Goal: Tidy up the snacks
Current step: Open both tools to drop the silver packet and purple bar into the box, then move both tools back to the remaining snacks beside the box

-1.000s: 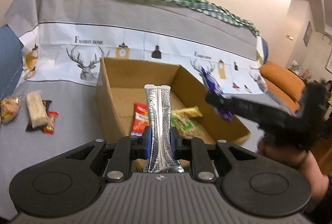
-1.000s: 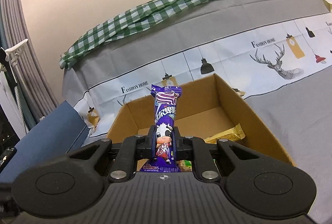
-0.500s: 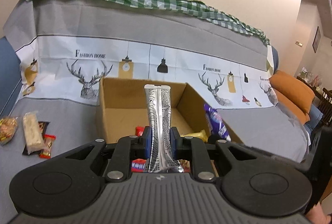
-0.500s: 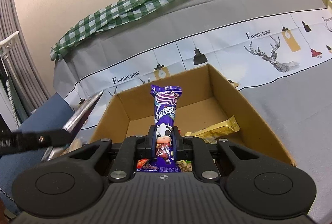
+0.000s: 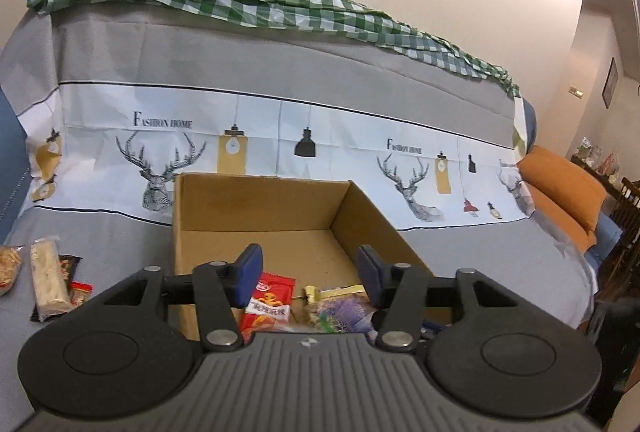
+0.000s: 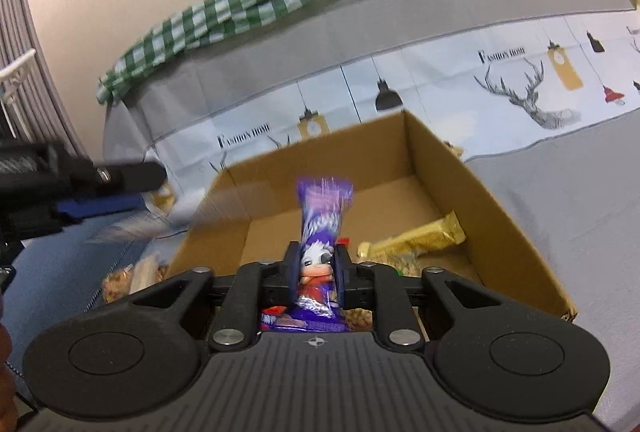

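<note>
Left gripper [image 5: 310, 274] hangs over the cardboard box [image 5: 256, 209], jaws opening, nothing between them. Right gripper [image 6: 316, 274] has the purple cow-print snack [image 6: 322, 228] standing upright between its pads, jaws opening too, so that one looks about to drop w/ the rest.

In the box so far: a red packet [image 5: 270, 302], a gold wrapper [image 6: 416, 238], a few more near the front wall (too jumbled to name).

Left to do, I'd say: the pile outside on the grey cover, incl. a pale long bar [image 5: 48, 278] and small packets [image 5: 80, 292] just beside it.

Room: box's back half is bare, walls stand tall on all sides, so drops need to clear the front rim. Both tools crowd the same opening; the left one shows close by in the right view.
</note>
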